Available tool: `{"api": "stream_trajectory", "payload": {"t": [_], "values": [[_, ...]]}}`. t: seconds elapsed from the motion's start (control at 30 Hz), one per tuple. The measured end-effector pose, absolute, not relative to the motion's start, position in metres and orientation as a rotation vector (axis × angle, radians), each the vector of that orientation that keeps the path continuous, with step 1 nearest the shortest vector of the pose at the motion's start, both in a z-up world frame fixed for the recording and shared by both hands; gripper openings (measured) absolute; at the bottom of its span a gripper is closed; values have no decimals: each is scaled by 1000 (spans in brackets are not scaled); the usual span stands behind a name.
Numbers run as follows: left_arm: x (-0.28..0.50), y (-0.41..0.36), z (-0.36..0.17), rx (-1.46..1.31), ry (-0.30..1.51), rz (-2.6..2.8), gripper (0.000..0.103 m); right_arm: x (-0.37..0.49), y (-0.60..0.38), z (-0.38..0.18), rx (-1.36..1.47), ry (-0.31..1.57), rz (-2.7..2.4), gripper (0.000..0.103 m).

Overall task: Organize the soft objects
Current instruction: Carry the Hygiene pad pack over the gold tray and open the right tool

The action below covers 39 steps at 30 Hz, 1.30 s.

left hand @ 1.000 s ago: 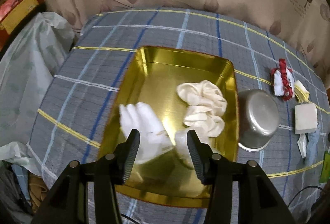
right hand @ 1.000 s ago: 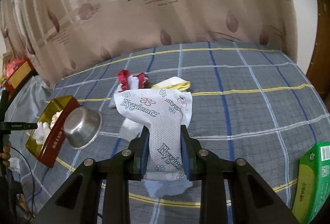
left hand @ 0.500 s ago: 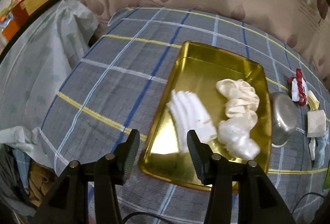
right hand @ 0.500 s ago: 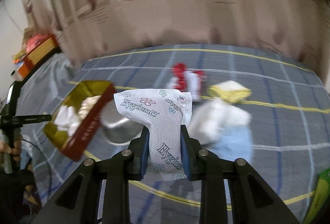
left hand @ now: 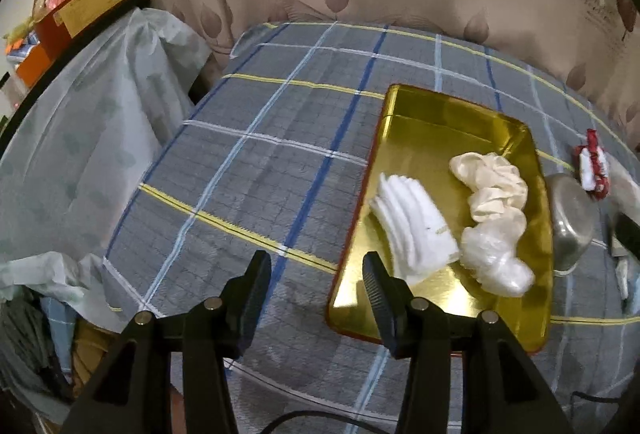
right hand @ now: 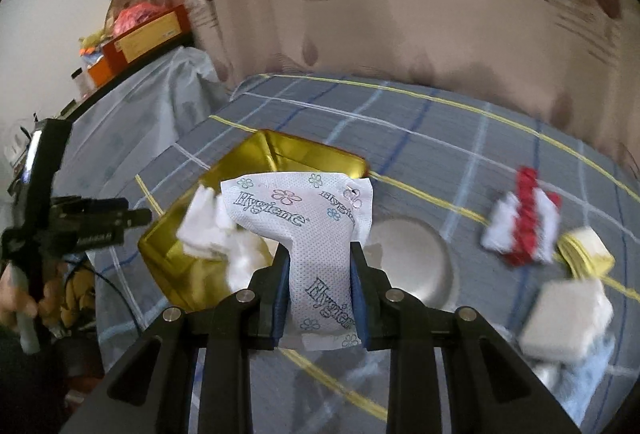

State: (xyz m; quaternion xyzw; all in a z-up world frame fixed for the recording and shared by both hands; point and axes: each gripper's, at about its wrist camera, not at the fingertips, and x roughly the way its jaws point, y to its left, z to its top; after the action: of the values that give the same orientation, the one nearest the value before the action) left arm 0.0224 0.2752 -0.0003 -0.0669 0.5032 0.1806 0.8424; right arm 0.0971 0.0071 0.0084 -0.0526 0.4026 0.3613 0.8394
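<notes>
I see a grey plaid cloth [left hand: 280,162] with blue, white and yellow lines covering the flat surface that carries everything. My landmark is the shallow rectangular gold metal tray [left hand: 424,130] lying on it. Touching or just beside the tray's right long edge sits a round dull steel bowl [left hand: 570,222]. Beyond the bowl, farther from the tray, lies a red-and-white knitted bundle [left hand: 594,166]. In the right wrist view, past that bundle from the tray, I see a yellow-edged folded cloth [right hand: 586,250] and, nearer the camera, a blurred white square pad [right hand: 564,318] on something pale blue [right hand: 592,374].
</notes>
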Motion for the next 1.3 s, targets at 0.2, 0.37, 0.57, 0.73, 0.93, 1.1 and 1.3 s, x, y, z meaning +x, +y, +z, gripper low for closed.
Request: {"api": "stream_trajectory", "payload": {"t": [0.2,0.37,0.57,0.73,0.93,1.1,1.3], "values": [[22,270,4,-144,1047,354,49,112,60,0,-147,860,798,25],[21,272,5,-158,1044,348,49,120,92,-10,-200,875,805,25],[21,274,2,-170,1053,347,49,125,112,-22,-249,890,795,25],[22,272,3,-163,1051,336,49,128,117,-30,-262,904,782,26],[23,269,3,-165,1059,323,49,126,119,-30,-261,902,793,38],[22,268,4,-165,1058,320,49,118,112,-23,-239,886,808,53],[22,265,3,-160,1063,316,49,100,88,-10,-194,869,827,56]]}}
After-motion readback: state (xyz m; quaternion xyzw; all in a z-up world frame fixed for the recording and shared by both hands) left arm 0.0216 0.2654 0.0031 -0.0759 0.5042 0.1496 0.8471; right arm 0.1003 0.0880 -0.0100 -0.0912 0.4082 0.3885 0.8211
